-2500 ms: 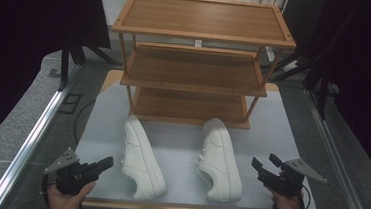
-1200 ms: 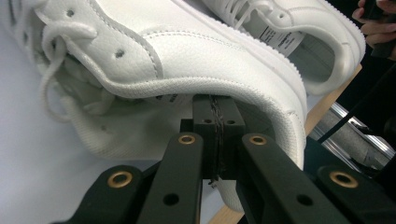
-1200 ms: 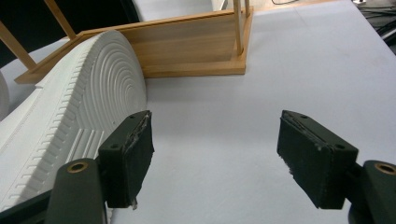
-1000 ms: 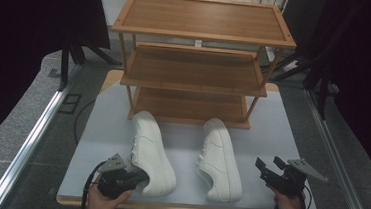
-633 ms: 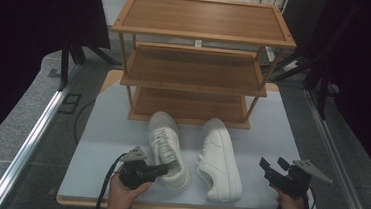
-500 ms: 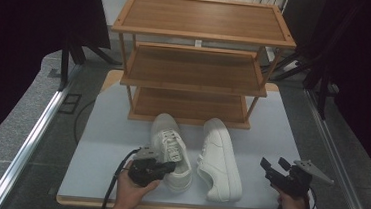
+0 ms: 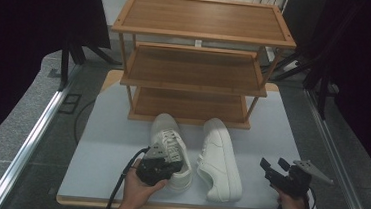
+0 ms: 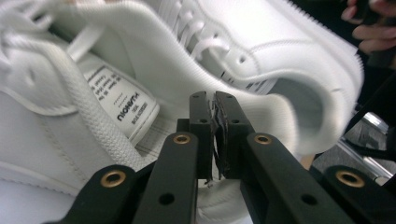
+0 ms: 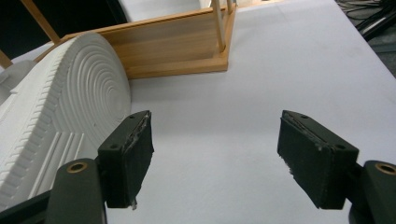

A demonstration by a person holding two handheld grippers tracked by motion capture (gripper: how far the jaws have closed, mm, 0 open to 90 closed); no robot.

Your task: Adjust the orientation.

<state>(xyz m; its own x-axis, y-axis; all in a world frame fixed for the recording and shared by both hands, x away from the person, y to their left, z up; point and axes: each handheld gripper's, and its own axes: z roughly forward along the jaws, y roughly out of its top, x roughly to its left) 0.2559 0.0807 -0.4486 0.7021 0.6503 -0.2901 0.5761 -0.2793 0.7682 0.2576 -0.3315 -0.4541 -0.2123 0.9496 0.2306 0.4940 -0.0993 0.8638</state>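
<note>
Work in hand: the person is gathering a pair of white sneakers on the desk (image 7: 105, 143), in front of the wooden shoe rack (image 7: 197, 60); judging by the layout, the shoes are likely heading for a shelf.
Left shoe (image 7: 170, 151): it is sitting on the desk just before the rack's bottom shelf, toe toward the rack, heel toward the person, almost touching its partner.
Right shoe (image 7: 220, 160): it is lying close beside the first and seems tipped onto its side; the right gripper view is showing its ribbed sole (image 9: 60, 135) facing the camera.
Left hand-held gripper (image 7: 161, 164): its jaws are standing nearly together, pinching the thin padded edge of the left shoe's collar (image 8: 219, 100) near the heel opening.
Right hand-held gripper (image 7: 274, 170): its jaws are gaping wide with nothing between them; it is hovering over bare desk, the right shoe's sole just beside its left jaw and apart from it.
Handling: the shoe is looking light, with a stiff rubber sole but a soft, foldable upper, so it is probably going to dangle and swing from a collar pinch.
Where to hold: the heel collar or the tongue is offering a thin rim the jaws can close on; the smooth leather sides are likely slipping under the pads.
Risk: a shallow bite is possibly letting the collar slide out when lifting.
</note>
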